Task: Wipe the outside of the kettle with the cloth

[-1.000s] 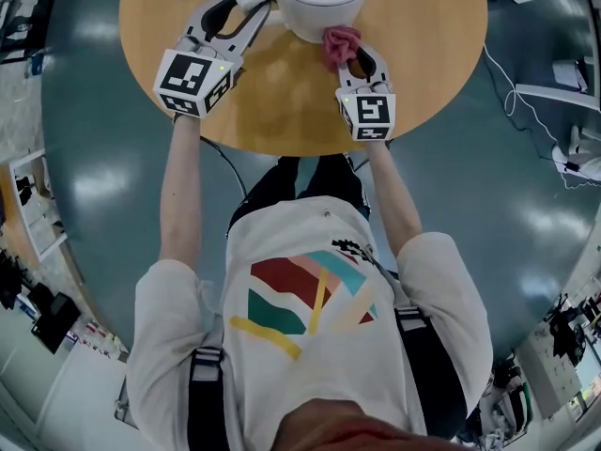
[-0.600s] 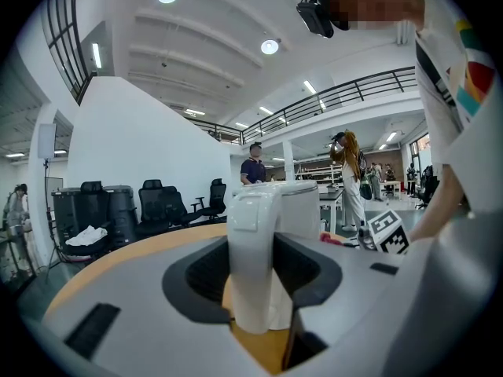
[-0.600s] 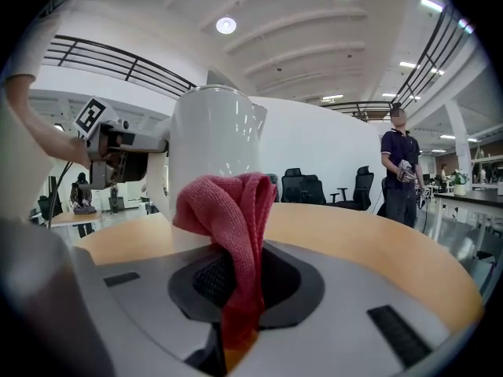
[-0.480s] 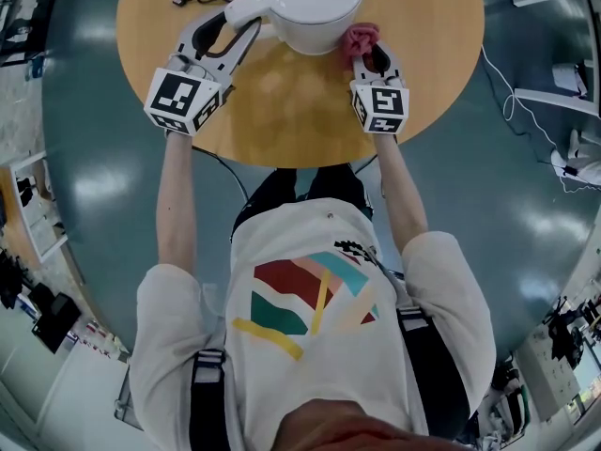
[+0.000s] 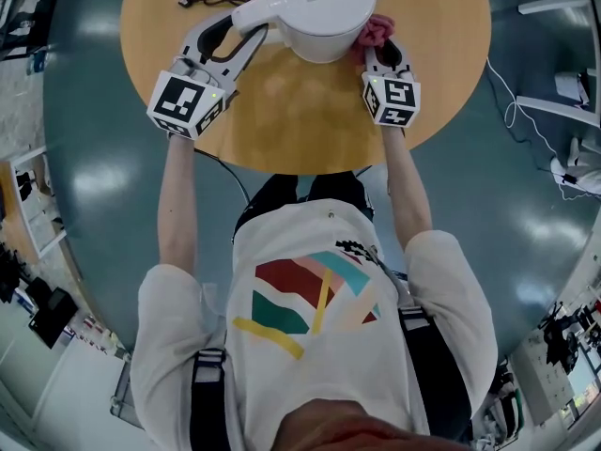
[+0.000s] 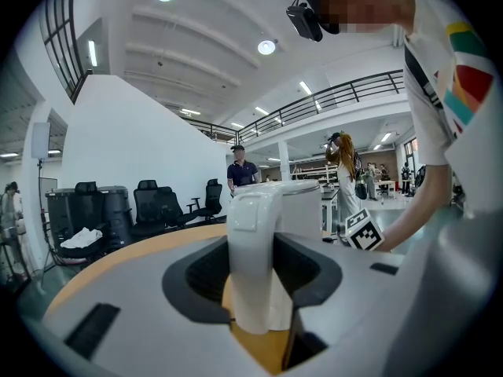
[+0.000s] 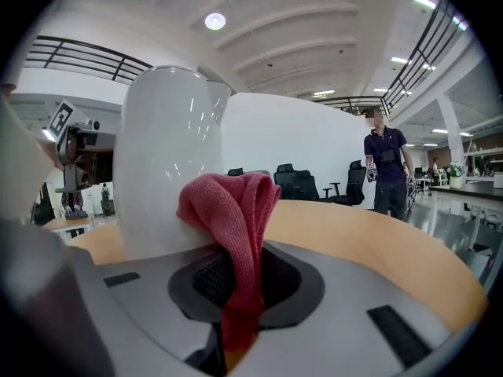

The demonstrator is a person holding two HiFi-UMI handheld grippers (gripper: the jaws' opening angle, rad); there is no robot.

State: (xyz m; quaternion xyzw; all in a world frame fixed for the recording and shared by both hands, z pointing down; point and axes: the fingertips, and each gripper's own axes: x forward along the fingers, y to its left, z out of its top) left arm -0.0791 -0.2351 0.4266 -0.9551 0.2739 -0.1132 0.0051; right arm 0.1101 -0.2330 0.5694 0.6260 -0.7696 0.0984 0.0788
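The white kettle (image 5: 324,6) stands upright near the far edge of the round wooden table (image 5: 300,125), its lid on and its spout turned away from the person. Its handle (image 5: 252,13) sticks out to the left in the head view, and the left gripper (image 5: 237,31) has it clamped: in the left gripper view the handle stands upright between the two jaws, which are part-way apart and closed against its sides. On the kettle's other side, the red cloth (image 5: 377,30) is bunched against the lower wall of the body. The right gripper (image 5: 383,53) holds it, jaws nearly together with a fold of the fabric pinched between them and the loose top of the cloth pressed onto the kettle's white wall, as the right gripper view shows. A black cable with a plug (image 5: 211,0) lies on the tabletop behind the left gripper, apart from the kettle. The person stands at the near edge of the table with both arms stretched forward over it. Black office chairs (image 6: 161,203) stand in the room beyond.
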